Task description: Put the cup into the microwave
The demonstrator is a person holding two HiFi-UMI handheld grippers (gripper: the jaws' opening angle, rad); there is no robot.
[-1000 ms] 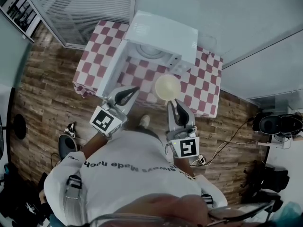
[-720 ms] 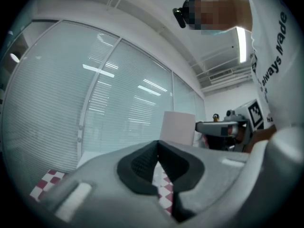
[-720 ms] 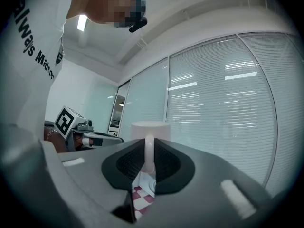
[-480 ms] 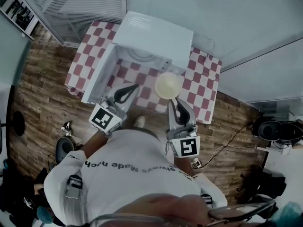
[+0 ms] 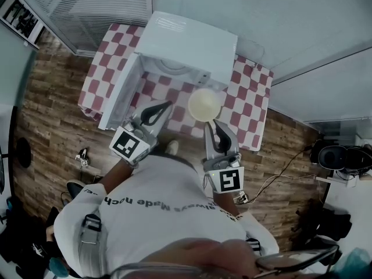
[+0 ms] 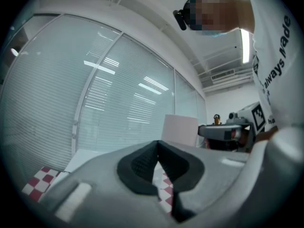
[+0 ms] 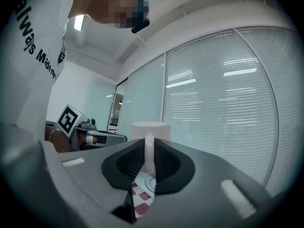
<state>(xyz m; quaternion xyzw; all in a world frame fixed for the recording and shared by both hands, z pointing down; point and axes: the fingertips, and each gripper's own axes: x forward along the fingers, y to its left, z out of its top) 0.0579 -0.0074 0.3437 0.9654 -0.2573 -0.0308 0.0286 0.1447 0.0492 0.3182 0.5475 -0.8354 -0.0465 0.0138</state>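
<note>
Clamping pale round cup [image 5: 204,104] by handle, right gripper [image 5: 215,131], boxy white microwave [image 5: 192,36]

clamping the right gripper [image 7: 149,147] on the handle [image 7: 149,159] of the white cup [image 7: 150,129], holding it upright over the checked cloth [image 7: 141,194], facing window blinds [image 7: 223,103].

The pale cup [image 5: 204,104] hung upright, mouth up, its handle clamped in the right gripper [image 5: 215,125], over the checked table's [image 5: 251,100] middle. The white microwave [image 5: 189,39] stood at the back edge, its door [image 5: 119,97] swung open leftward.
</note>
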